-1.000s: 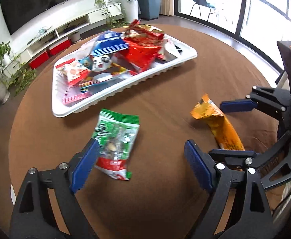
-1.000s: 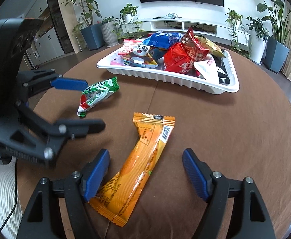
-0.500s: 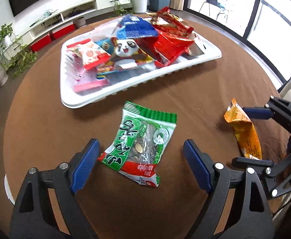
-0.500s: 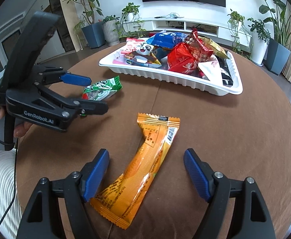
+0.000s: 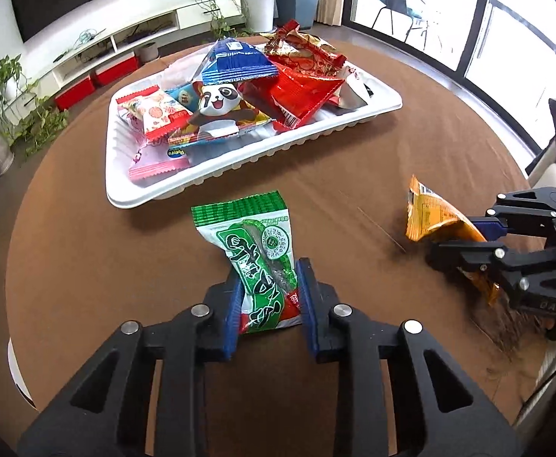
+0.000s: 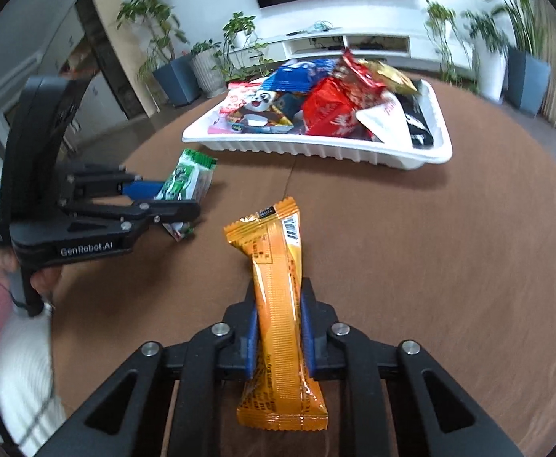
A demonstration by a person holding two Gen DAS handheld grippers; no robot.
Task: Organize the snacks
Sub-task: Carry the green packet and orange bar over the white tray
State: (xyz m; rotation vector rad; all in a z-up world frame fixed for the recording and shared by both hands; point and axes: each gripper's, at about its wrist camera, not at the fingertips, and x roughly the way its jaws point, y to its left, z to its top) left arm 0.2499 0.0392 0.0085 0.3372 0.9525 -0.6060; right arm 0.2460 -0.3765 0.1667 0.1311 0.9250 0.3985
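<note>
My left gripper (image 5: 269,297) is shut on the lower half of a green snack packet (image 5: 257,243), held just above the brown round table. The packet also shows in the right wrist view (image 6: 186,179). My right gripper (image 6: 278,323) is shut on the middle of a long orange snack packet (image 6: 278,289), which stands tilted upward; it also shows in the left wrist view (image 5: 430,217). A white tray (image 5: 239,167) heaped with several snack packets sits beyond both grippers, also in the right wrist view (image 6: 316,148).
The brown round table (image 5: 87,266) carries everything. The right gripper's body (image 5: 514,251) is at the table's right side, the left gripper's body (image 6: 87,209) at the left. A TV cabinet, potted plants and windows stand behind the table.
Both grippers have closed: the left on the green packet, the right on the orange packet. Both packets are now lifted and tilted instead of lying flat.
</note>
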